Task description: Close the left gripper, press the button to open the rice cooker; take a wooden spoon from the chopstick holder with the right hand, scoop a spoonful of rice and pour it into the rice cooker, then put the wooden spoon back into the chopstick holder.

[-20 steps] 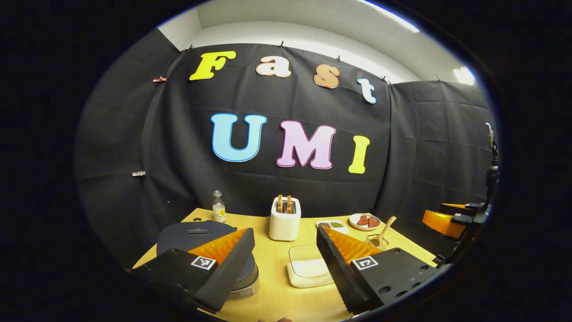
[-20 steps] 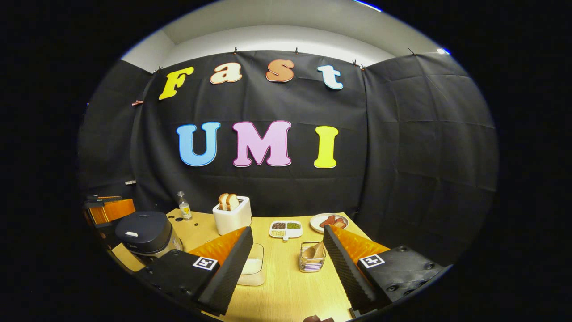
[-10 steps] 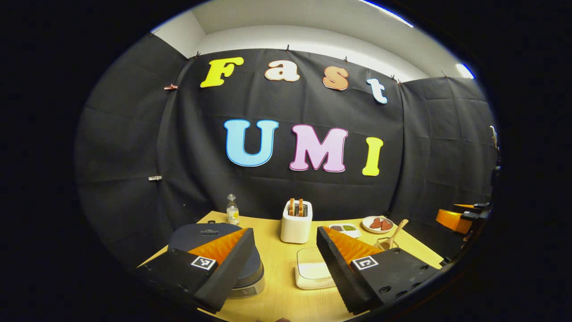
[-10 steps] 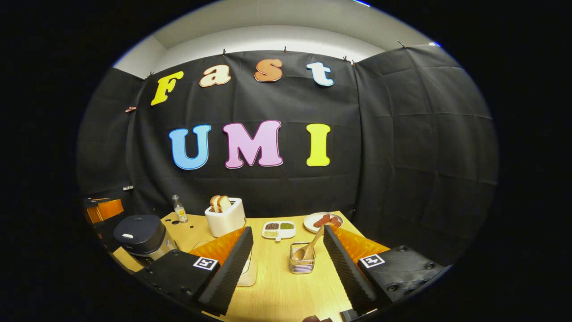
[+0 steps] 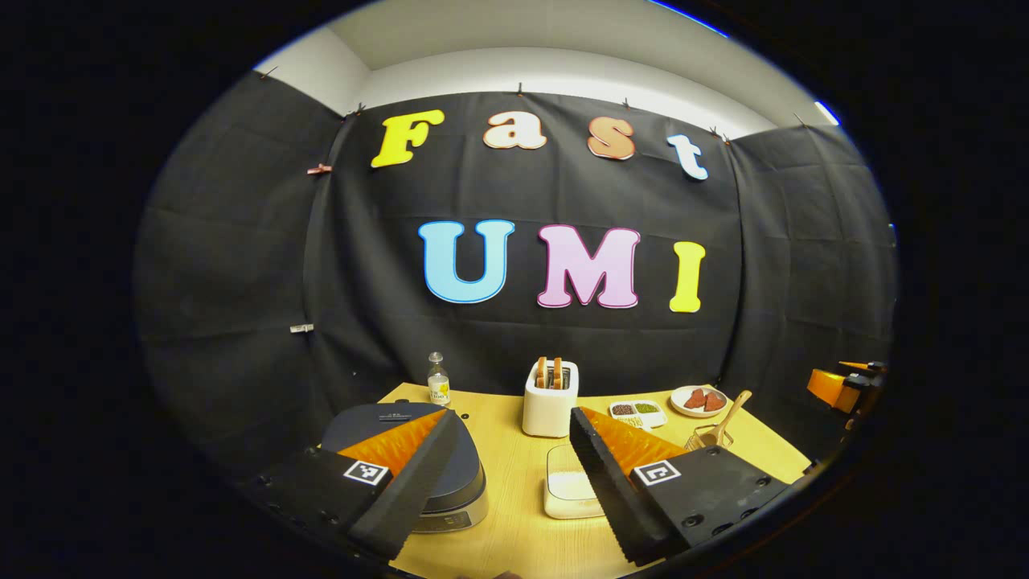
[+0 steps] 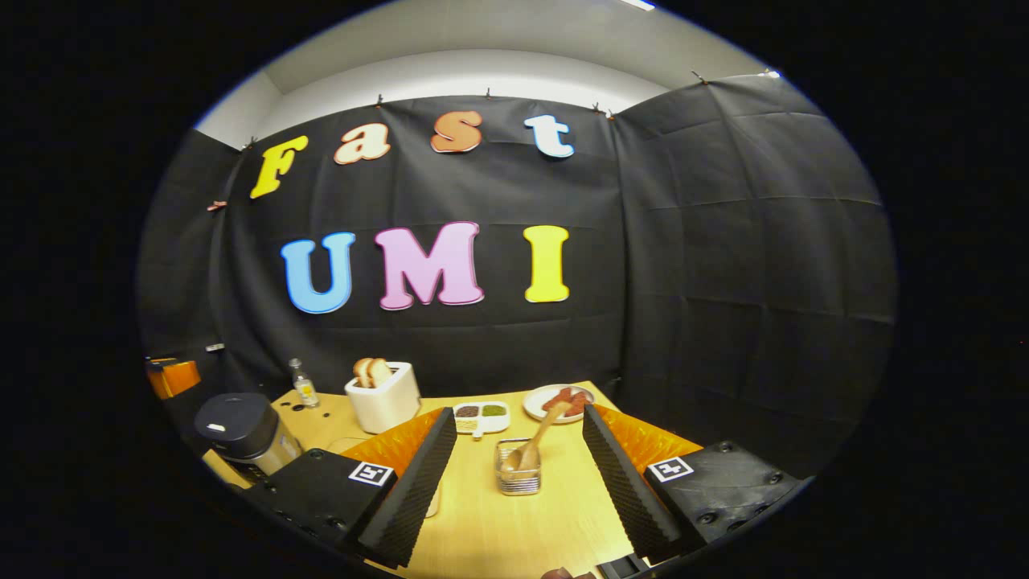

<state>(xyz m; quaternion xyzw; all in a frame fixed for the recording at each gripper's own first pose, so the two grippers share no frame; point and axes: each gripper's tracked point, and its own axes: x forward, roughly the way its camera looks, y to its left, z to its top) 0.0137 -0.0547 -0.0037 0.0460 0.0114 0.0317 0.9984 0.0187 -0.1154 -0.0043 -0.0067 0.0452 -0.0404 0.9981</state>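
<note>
Both claws stay spread and empty as the chopstick holder (image 6: pixel 518 474) has drifted between the right gripper (image 6: pixel 518 474)'s fingers above the wooden table (image 6: pixel 514 531), rice cooker (image 5: pixel 418 474) under the left gripper (image 5: pixel 510 482).

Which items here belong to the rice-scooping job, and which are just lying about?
Job:
rice cooker
wooden spoon
chopstick holder
rice container

Lying about:
toaster
bottle
divided dish
plate

Left gripper view: we note rice cooker (image 5: pixel 418 462) shifted right | right gripper view: chopstick holder (image 6: pixel 518 476) now centred between fingers.
</note>
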